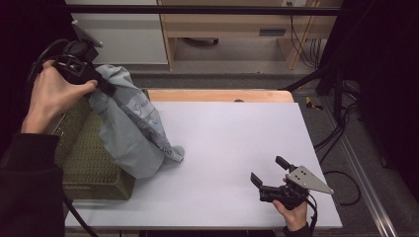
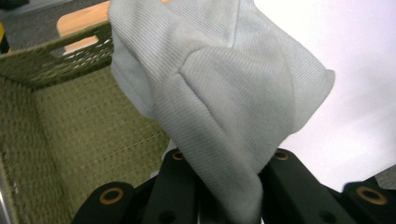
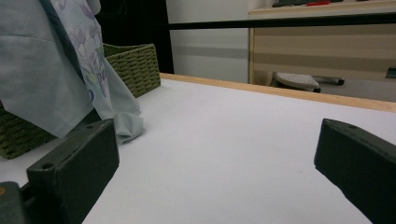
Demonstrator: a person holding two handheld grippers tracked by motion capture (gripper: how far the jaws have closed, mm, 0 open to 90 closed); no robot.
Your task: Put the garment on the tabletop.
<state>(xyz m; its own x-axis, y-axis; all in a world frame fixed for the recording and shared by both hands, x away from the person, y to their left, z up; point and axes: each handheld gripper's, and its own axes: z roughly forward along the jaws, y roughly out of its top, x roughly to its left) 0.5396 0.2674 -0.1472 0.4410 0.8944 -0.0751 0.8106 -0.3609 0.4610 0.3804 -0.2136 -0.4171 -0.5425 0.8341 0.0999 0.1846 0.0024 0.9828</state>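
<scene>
A pale grey-blue garment (image 1: 131,126) with a printed front hangs from my left gripper (image 1: 101,84), which is raised above the olive woven basket (image 1: 84,158) at the table's left. Its lower end drapes over the basket's rim onto the white tabletop (image 1: 227,143). In the left gripper view the black jaws are shut on a bunched fold of the garment (image 2: 224,107), with the basket's inside (image 2: 79,135) below. My right gripper (image 1: 269,170) rests near the table's front right, open, nothing between its fingers (image 3: 74,163). From there the garment (image 3: 51,70) hangs far left.
The table's wooden back edge (image 1: 217,95) runs behind the white surface. Beyond it stand a light wooden shelf unit (image 1: 237,29) and a white cabinet (image 1: 123,34). Cables (image 1: 341,133) trail on the floor at the right.
</scene>
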